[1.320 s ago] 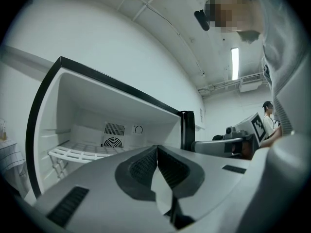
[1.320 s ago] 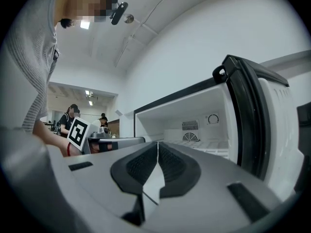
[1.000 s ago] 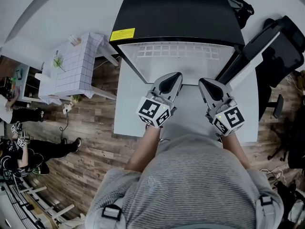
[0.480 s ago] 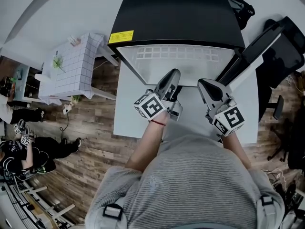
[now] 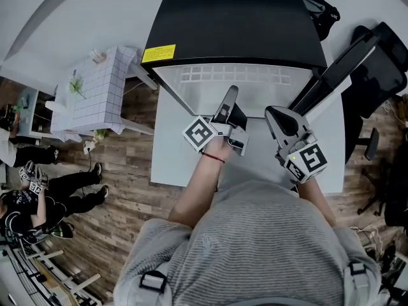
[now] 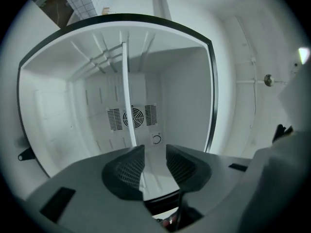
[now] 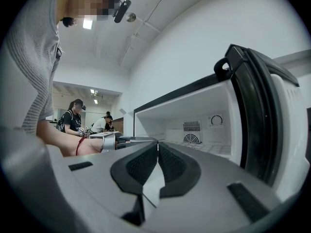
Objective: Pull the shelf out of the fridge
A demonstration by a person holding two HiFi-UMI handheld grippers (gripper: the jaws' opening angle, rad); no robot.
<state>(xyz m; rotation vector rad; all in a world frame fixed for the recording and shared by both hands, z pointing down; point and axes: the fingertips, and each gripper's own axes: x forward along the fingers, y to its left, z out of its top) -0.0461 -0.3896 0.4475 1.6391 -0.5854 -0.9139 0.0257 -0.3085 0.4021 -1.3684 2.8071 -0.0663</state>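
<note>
A black-topped fridge (image 5: pixel 236 24) stands open, its door (image 5: pixel 344 62) swung to the right. The white shelf (image 5: pixel 255 85) lies inside. My left gripper (image 5: pixel 231 101) is rolled on its side at the shelf's front edge. Its jaws have just been opening. In the left gripper view the shelf (image 6: pixel 127 96) runs edge-on as a thin white plate into the gap of my left gripper (image 6: pixel 155 161), and the pads stand off it. My right gripper (image 5: pixel 280 116) hovers level in front of the opening, right of the left one. In its own view the right gripper (image 7: pixel 158 152) is shut and empty, with the shelf (image 7: pixel 214 149) beyond.
The fridge sits on a white table (image 5: pixel 169 158). A small grid-topped table (image 5: pixel 95 88) stands to the left, with people (image 5: pixel 38 196) on the wooden floor beyond. A black chair (image 5: pixel 382 190) is at the right and a black bag (image 5: pixel 322 8) lies behind the fridge.
My left gripper rolled onto its side, moved forward to the shelf's front edge and opened its jaws. The right gripper stayed where it was.
</note>
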